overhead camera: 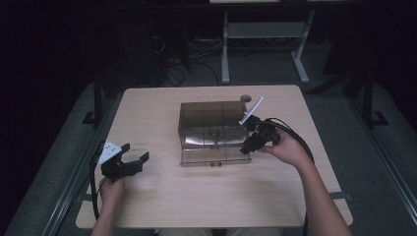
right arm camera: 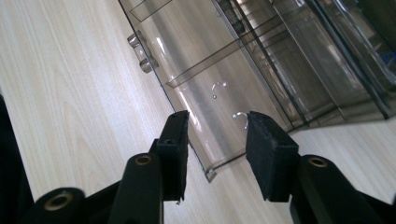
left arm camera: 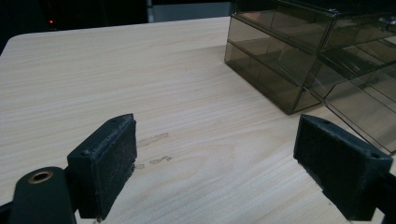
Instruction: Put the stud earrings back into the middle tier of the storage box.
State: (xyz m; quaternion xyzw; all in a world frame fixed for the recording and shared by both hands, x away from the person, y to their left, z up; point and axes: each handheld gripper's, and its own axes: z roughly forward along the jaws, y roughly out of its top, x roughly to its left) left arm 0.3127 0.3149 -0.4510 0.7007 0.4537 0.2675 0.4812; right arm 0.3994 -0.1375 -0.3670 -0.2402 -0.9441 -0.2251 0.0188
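light: dim room, my table lit from above | surroundings: near black | glare: streaks on the plastic drawer | focus: my near jaws soft

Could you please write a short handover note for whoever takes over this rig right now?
Left gripper: open, holding nothing, resting on the table left of the smoked acrylic drawer box.
Right gripper: jaws open, poised over the right front corner of the pulled-out bottom drawer; two small metal hooks lie inside it.
Done: drawer is open.
Left: probably handling the hooks or closing the drawer; nothing is gripped yet.
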